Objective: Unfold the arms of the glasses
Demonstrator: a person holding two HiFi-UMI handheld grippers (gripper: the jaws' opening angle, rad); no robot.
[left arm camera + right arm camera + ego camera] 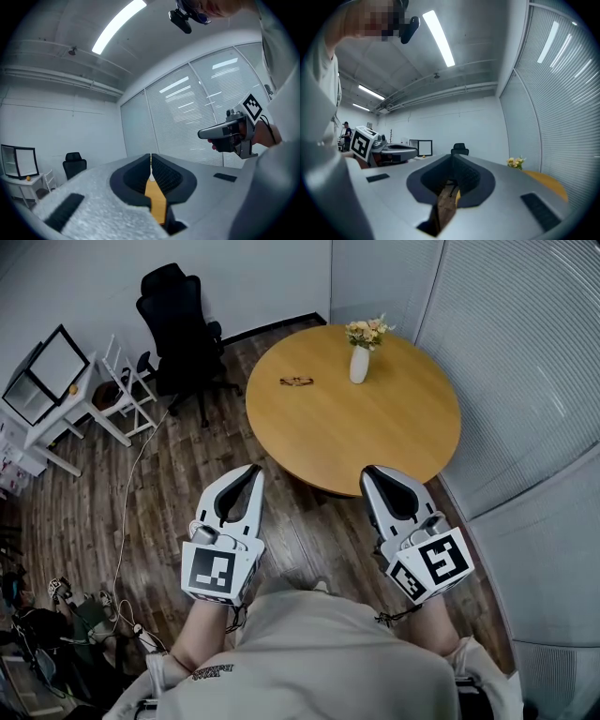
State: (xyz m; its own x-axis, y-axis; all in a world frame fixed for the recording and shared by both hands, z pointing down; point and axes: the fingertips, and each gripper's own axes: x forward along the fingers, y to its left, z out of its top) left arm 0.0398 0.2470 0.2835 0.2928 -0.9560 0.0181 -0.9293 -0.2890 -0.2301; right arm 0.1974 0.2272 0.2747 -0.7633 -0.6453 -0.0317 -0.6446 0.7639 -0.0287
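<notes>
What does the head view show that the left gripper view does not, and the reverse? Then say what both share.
Only the head view: the thin-framed glasses lying on the round wooden table, and the dark plank floor. Only the left gripper view: the long white ceiling strip light. Both: the black office chair and the right gripper.

Glasses (pixel 296 382) far off, too small; arm pos. unclear
</notes>
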